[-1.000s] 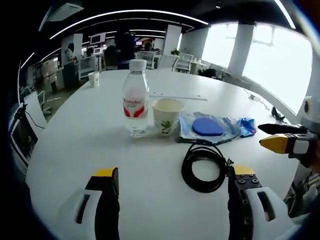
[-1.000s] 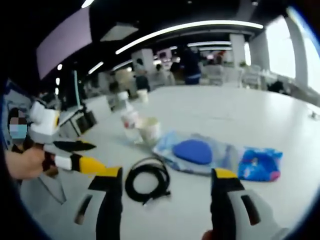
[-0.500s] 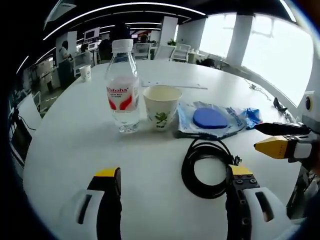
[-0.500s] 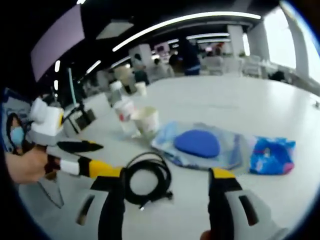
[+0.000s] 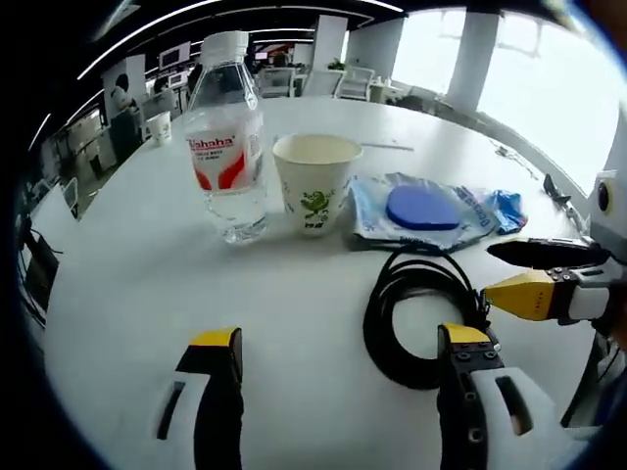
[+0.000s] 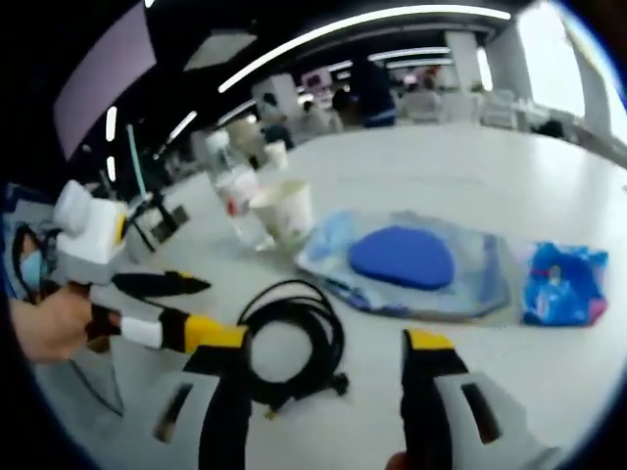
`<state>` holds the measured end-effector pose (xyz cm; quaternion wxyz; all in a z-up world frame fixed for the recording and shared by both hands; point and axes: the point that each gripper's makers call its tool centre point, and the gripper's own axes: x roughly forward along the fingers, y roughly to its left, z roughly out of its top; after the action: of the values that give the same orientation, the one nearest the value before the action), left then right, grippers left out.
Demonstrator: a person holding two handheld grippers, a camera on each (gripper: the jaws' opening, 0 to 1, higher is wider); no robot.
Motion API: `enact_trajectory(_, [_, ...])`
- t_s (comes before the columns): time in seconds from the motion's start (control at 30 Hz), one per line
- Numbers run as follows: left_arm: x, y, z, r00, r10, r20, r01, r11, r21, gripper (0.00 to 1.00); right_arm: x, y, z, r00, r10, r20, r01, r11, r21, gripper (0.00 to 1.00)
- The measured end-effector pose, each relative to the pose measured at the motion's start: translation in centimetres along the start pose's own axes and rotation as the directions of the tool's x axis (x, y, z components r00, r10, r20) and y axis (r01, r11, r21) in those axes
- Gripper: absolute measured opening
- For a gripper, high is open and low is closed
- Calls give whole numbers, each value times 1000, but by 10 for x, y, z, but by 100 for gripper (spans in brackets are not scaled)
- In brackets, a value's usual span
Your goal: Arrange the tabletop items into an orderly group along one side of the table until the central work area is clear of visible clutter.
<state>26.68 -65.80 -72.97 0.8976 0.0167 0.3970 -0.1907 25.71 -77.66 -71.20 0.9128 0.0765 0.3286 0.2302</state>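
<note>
Here, the round white desk [image 5: 127, 294] carries a loose row of things. Clear plastic water bottle with a red-and-white label [image 5: 224, 147] stands upright at far left, and just right of it stands a white paper cup with a green print [image 5: 315, 184]. Right again lies a flat clear plastic packet holding a blue oval pad [image 5: 423, 210], its blue printed end [image 6: 561, 284] farthest right. Nearer than the packet lies a coiled black cable [image 5: 416, 315].

Left tongs [image 5: 338, 343] are spread, holding nothing, low over bare desk with the right jaw at the coil's near edge. Right tongs [image 6: 333, 345] are spread too, empty, over the coil [image 6: 294, 343]. A second paper cup [image 5: 157, 127] stands far back.
</note>
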Motion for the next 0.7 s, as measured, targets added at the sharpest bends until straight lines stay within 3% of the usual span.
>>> enact_trajectory(0.13, [4, -5, 0, 1000, 9, -5, -9, 1000, 6, 79, 7, 2, -4, 1000, 11, -14, -11, 1000, 14, 54])
enact_trajectory(0.47, [9, -17, 3, 1000, 17, 25, -18, 997, 72, 58, 19, 5, -11, 998, 42, -46, -41, 999, 25, 36])
enact_trajectory(0.7, [14, -21, -2, 1000, 8, 12, -9, 997, 72, 54, 23, 3, -15, 998, 27, -62, -26, 1000, 7, 28])
